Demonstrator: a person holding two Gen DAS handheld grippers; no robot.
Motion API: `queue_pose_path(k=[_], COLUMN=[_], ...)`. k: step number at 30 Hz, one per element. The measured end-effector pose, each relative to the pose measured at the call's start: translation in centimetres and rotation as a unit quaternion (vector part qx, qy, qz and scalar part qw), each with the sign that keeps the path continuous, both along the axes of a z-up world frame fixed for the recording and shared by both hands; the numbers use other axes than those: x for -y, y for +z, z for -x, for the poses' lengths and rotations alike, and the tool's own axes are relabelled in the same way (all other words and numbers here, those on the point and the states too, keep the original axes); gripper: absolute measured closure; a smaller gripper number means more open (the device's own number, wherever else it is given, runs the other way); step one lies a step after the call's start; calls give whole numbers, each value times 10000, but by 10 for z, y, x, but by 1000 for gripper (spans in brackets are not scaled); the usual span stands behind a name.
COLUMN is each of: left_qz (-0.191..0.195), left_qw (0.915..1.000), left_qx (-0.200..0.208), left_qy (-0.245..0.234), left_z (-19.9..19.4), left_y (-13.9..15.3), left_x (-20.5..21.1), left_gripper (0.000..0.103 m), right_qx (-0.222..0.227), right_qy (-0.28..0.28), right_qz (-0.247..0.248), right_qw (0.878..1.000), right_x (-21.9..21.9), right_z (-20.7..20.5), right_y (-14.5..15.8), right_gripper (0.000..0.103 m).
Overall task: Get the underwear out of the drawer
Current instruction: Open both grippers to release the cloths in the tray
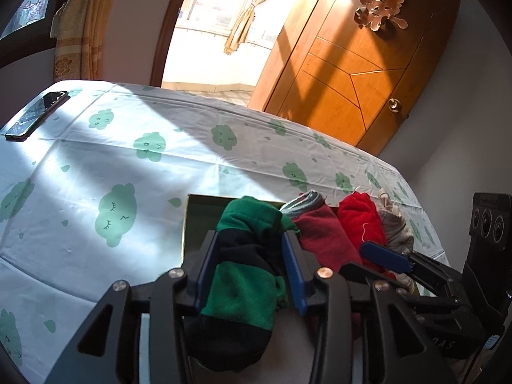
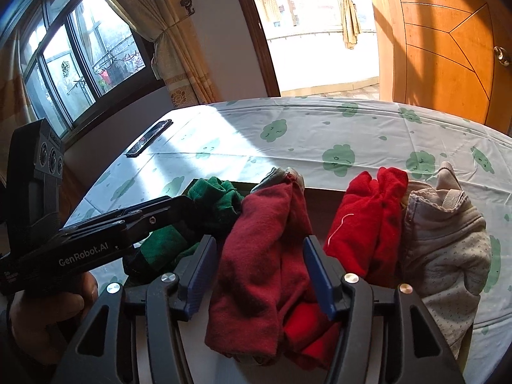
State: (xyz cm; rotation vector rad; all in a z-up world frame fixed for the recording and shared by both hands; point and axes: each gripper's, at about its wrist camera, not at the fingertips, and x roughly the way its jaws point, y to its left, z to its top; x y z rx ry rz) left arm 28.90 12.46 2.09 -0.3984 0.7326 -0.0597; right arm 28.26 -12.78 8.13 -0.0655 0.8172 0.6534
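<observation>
A box-like drawer (image 1: 192,211) stands on the table with rolled underwear upright in it. My left gripper (image 1: 251,252) is shut on the green and black underwear (image 1: 246,275), its blue pads pressing both sides. My right gripper (image 2: 259,265) is shut on the dark red underwear (image 2: 262,249); it also shows at the right of the left wrist view (image 1: 384,256). A bright red piece (image 2: 368,217) and a beige dotted piece (image 2: 444,249) stand to the right. The left gripper (image 2: 179,214) appears at the left of the right wrist view, on the green piece (image 2: 217,198).
The table carries a white cloth with green cloud prints (image 1: 128,160). A phone (image 1: 38,115) lies at its far left corner. A wooden door (image 1: 352,73) stands open behind, beside a bright doorway and curtains. A window (image 2: 73,73) is on the left wall.
</observation>
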Motion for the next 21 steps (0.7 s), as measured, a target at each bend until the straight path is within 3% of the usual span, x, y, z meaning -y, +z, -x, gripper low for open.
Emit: queue_pose_path(k=[13,21], left_qz=[39,20], left_qw=[9995,9979], left_qx=[314,574], left_qy=[-84,-295], left_z=[36,72], left_y=[11,18], left_x=[7,23], left_gripper=[62,55], right_qx=[235,331], right_qy=[211,497], right_qz=[-144,-332], right_qw=[9994,9977], right_x=[12,19], right_z=[43,86], right_y=[16,22], right_gripper=[41,39])
